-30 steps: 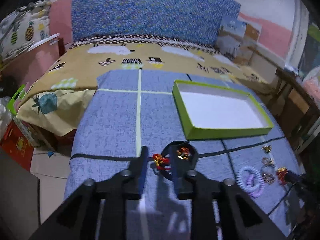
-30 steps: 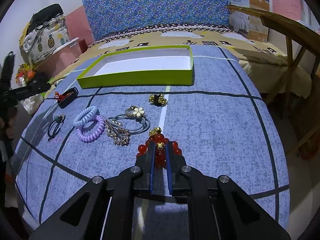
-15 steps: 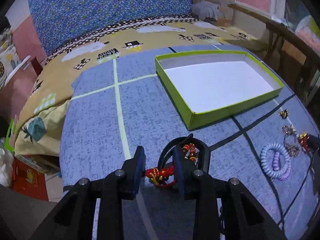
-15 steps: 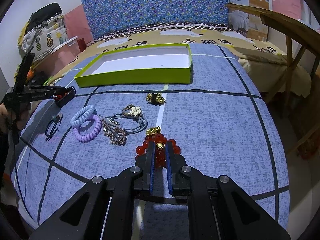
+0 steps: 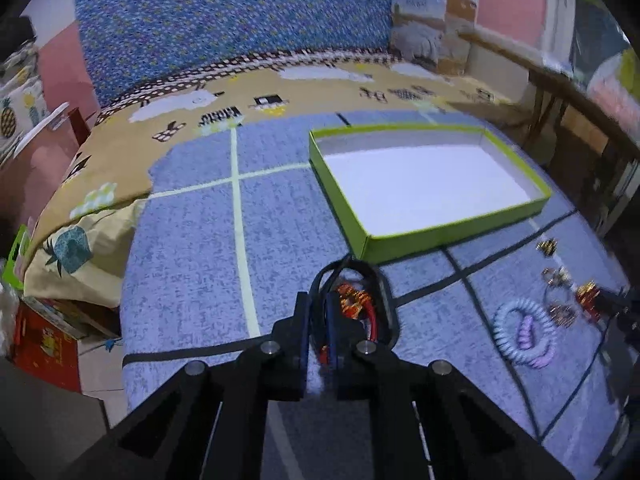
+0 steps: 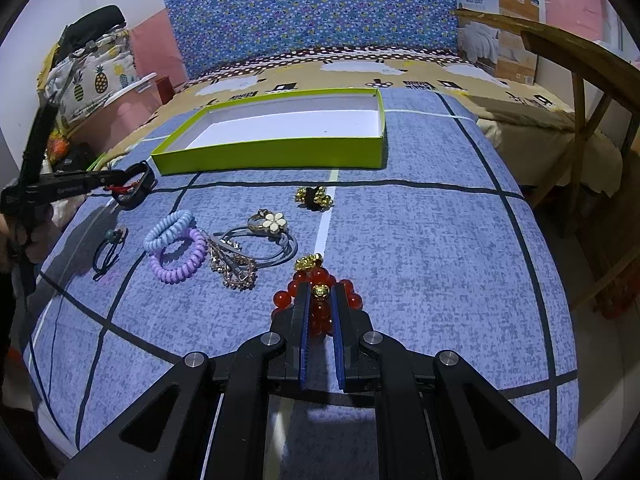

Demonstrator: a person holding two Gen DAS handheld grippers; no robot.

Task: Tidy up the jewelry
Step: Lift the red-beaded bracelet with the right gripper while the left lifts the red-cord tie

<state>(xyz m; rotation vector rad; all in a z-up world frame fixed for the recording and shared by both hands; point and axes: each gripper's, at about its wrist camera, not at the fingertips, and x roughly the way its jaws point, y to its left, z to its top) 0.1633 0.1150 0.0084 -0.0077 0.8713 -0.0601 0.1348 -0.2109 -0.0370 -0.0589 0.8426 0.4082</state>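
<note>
Left gripper [image 5: 317, 326]: fingers narrow, pinched on a black band with red-and-gold charms [image 5: 356, 300], held just short of the near-left corner of the green box [image 5: 452, 236].
Right gripper [image 6: 319, 316]: fingers closed snug on the red bead bracelet [image 6: 318, 300], low over the blue cloth [image 6: 420, 248], well back from the box's near edge.
Doing it well: I'd carry each piece fully past the box wall before letting go, low enough that the loops don't snag the rim.
Band's axis: the loop runs lengthways away from the left gripper, its far end pointing at the box corner.
Bracelet's axis: bunched in a clump; no clear long axis.
</note>
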